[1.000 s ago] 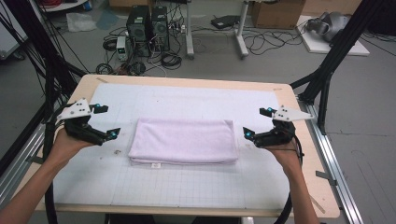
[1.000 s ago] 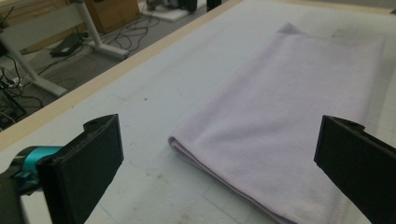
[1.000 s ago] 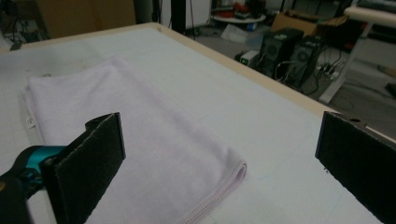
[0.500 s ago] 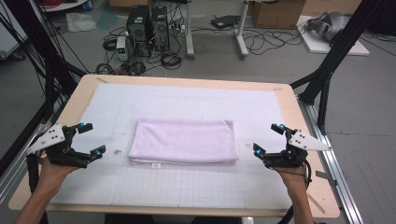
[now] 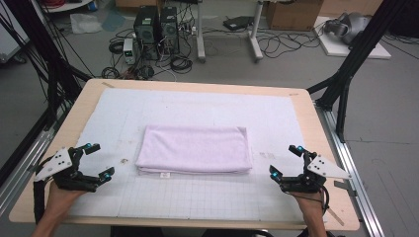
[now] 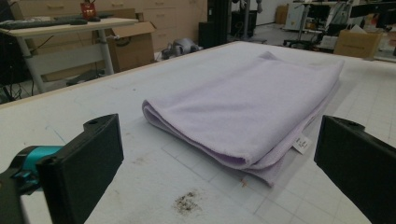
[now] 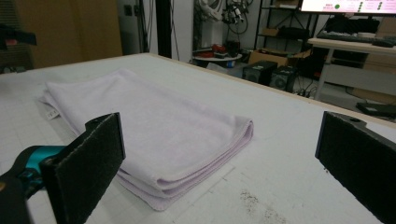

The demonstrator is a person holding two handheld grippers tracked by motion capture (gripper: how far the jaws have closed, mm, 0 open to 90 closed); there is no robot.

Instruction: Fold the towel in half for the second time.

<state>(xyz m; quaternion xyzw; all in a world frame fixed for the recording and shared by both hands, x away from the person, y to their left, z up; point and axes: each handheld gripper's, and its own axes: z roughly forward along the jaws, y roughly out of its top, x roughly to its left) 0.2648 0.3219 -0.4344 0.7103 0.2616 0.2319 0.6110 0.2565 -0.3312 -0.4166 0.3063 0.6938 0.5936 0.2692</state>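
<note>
Probably a lab: computer towers (image 5: 157, 27), floor cables (image 5: 276, 44), cardboard boxes (image 5: 294, 12).

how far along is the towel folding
Done: the lilac towel lies folded in neat layers mid-mat, label at its near edge. In hand: nothing; the left gripper and right gripper sit open on either side, clear of it. Left: possibly one more fold, or nothing.
</note>
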